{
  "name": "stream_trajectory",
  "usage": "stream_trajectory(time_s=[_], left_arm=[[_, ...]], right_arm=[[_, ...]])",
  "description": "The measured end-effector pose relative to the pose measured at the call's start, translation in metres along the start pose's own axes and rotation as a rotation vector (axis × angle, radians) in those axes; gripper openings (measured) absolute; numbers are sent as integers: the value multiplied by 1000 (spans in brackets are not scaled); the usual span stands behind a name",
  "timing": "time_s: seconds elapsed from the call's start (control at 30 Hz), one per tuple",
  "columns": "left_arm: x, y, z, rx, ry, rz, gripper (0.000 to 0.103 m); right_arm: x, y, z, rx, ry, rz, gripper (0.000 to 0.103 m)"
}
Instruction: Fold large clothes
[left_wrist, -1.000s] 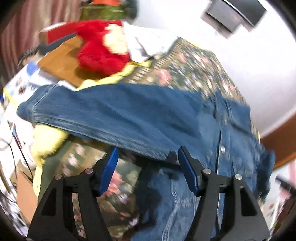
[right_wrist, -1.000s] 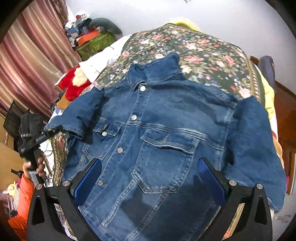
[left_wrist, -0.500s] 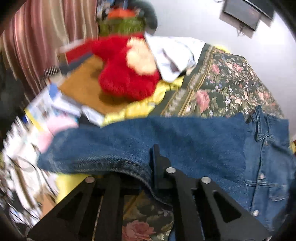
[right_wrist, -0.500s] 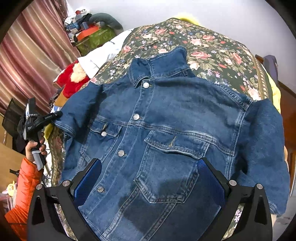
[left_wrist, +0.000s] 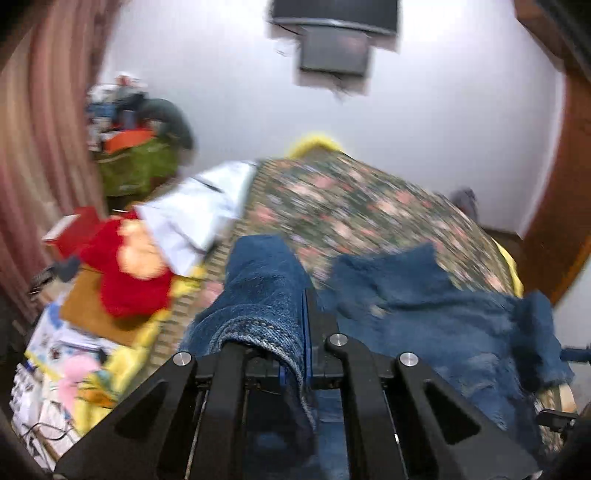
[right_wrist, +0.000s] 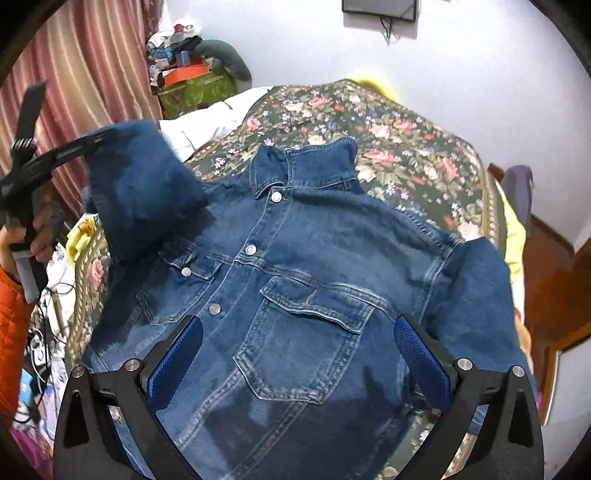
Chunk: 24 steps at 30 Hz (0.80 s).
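Gripping sleeve (left_wrist: 266, 295), left hand-held gripper (left_wrist: 295, 332)

- Denim jacket (right_wrist: 303, 280): coarse matt blue cloth, shiny metal buttons.
- Bedspread (right_wrist: 406, 140): soft floral cloth.
- Right hand-held gripper (right_wrist: 299, 354): matt black plastic, textured blue pads.

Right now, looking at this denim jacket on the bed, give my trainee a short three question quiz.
1. True or false: the left tongs are shut on the sleeve of the denim jacket.
2. Multiple choice: the right tongs are A) shut on the collar, B) open above the jacket front, C) holding the red plush toy.
3. Fill in: the jacket lies on a ____ bedspread.

Key
1. True: denim is pinched between the shut jaws.
2. B: the jaws stand wide apart, holding nothing.
3. Floral.
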<state>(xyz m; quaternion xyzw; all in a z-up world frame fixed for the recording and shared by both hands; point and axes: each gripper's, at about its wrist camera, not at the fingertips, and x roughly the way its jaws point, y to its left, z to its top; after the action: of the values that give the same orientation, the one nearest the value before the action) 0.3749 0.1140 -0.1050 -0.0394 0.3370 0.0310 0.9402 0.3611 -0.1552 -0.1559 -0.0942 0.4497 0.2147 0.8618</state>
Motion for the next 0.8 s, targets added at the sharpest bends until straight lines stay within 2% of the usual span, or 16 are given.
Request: stream_trajectory(time_s=[0.13,0.33,0.4,0.5,0.63,0.8], left_arm=[[40,-45,-25,58,139,-98,6],[87,-100,-74,141,342,-185,6],[93,-113,-86,162,384,-210,6],[93,-120,-97,201,430,-223,15],[73,-119,-102,221,436,-238,40],[30,-83,-88,188,349,-242,52]], right_arm=[[-11,2,-8,-34,-24,-19,103],[-23,4,-16,-76,-54,-46,103],[-25,4,-18,-79,-56,-50,103],[-24,0,-18,-72,-51,-51,103],[-21,-6,-12,-44,-28,-37,103],[-21,-6,11,-13,-20,14,103]])
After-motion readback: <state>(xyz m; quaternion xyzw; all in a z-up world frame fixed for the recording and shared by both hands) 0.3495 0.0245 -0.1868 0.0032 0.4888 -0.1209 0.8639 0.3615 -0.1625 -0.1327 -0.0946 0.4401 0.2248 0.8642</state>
